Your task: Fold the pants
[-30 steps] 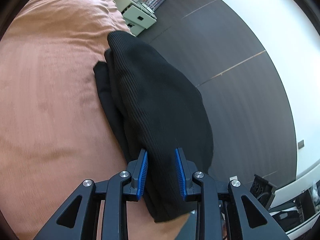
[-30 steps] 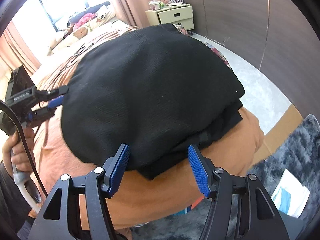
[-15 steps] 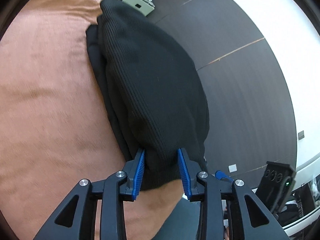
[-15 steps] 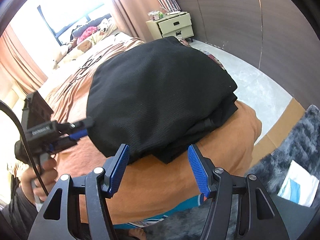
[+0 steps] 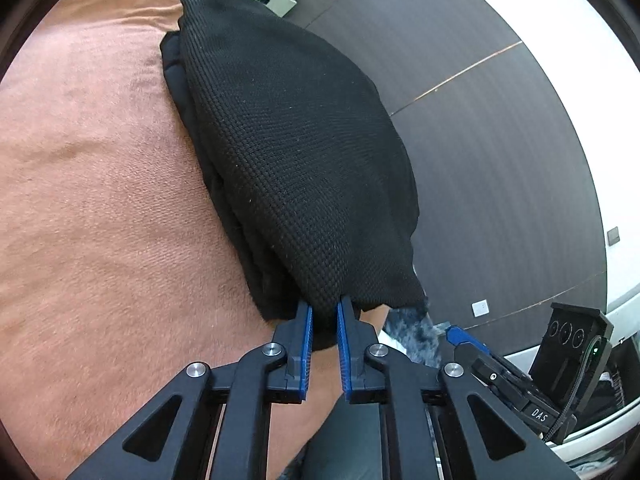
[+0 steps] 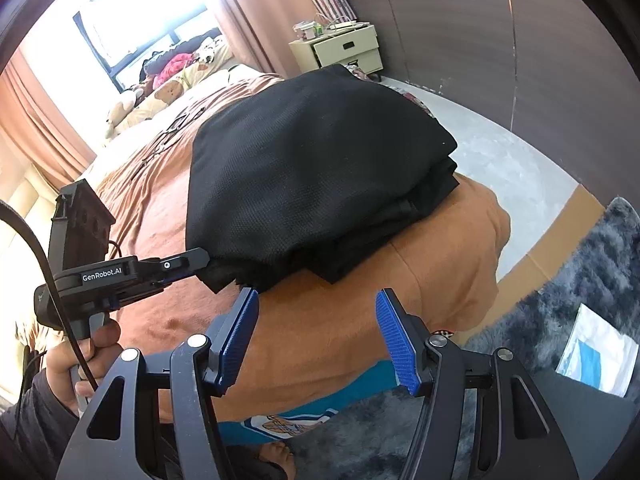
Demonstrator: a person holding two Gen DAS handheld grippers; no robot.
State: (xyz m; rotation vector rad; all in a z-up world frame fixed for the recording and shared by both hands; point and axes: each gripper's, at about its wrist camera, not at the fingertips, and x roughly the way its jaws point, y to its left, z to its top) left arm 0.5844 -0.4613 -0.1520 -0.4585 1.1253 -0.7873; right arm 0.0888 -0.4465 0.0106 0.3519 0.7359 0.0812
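Note:
Black knitted pants lie folded in a thick stack near the corner of the bed's rust-coloured cover. My left gripper is shut on the near corner of the stack's top layers. In the right wrist view the pants sit on the cover, and the left gripper grips their left corner. My right gripper is open and empty, just in front of the stack's near edge, not touching it.
A cream nightstand stands by the dark wall panel. A grey shaggy rug and a white and blue paper lie on the floor by the bed corner. Pillows and plush toys lie at the bed's head.
My left gripper has closed from open onto the pants' corner. My right gripper has drawn back from the stack and stays open.

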